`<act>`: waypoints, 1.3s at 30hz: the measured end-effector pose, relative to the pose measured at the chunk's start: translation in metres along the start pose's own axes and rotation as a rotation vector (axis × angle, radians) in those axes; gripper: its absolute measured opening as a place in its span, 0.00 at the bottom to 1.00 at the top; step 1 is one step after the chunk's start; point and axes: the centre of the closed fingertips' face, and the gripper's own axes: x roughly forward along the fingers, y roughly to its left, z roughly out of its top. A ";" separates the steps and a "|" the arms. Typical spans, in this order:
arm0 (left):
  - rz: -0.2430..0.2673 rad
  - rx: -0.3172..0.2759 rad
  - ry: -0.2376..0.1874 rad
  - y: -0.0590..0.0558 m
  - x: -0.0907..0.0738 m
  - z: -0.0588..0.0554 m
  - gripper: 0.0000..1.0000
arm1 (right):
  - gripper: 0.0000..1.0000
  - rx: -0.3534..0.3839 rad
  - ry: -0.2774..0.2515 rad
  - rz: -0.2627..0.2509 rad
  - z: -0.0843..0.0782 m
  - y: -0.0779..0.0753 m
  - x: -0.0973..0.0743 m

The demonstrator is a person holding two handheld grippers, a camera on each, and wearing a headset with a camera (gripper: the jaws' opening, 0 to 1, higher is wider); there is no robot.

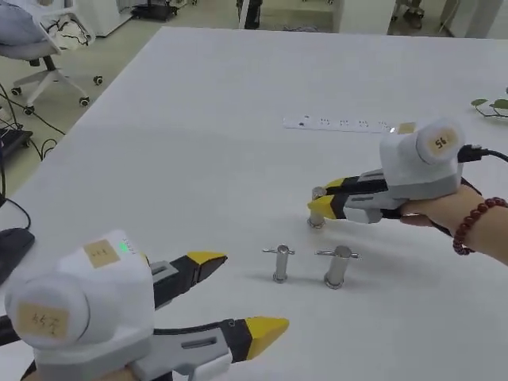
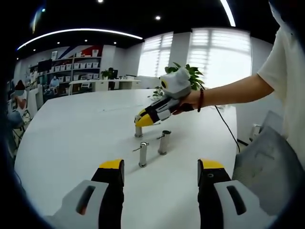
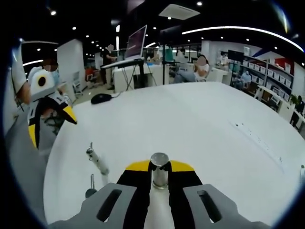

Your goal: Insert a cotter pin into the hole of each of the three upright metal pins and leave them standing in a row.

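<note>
Three short upright metal pins stand on the white table (image 1: 198,143). The two nearer pins (image 1: 280,263) (image 1: 337,267) each carry a thin cotter pin crosswise through the top. My right gripper (image 1: 325,197) is shut on the third, farther pin (image 1: 317,218), and its jaws hide that pin's upper part. In the right gripper view, this pin (image 3: 159,175) sits clamped between the yellow-tipped jaws of the right gripper (image 3: 159,165). My left gripper (image 1: 236,294) hovers open, low at the near left, holding nothing. Its own view shows the left gripper (image 2: 161,167) aimed at the row of pins (image 2: 143,153).
A white power strip (image 1: 337,123) lies flat beyond the pins. A dark mouse (image 1: 12,242) rests at the table's left edge, with an office chair (image 1: 40,59) on the floor past it. Plant leaves (image 1: 492,105) reach in at the far right.
</note>
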 end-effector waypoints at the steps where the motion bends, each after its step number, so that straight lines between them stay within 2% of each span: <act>1: -0.002 0.001 -0.001 -0.001 0.000 0.001 0.62 | 0.13 0.003 0.000 -0.003 -0.002 0.000 -0.003; 19: -0.019 0.023 0.000 -0.013 0.003 0.005 0.62 | 0.13 0.020 0.013 -0.026 -0.027 0.008 -0.057; 28: -0.019 0.016 0.004 -0.018 0.003 0.002 0.61 | 0.13 0.006 0.029 0.012 -0.037 0.029 -0.074; 39: -0.025 0.024 0.002 -0.026 0.002 0.005 0.61 | 0.13 -0.015 0.029 0.071 -0.038 0.063 -0.078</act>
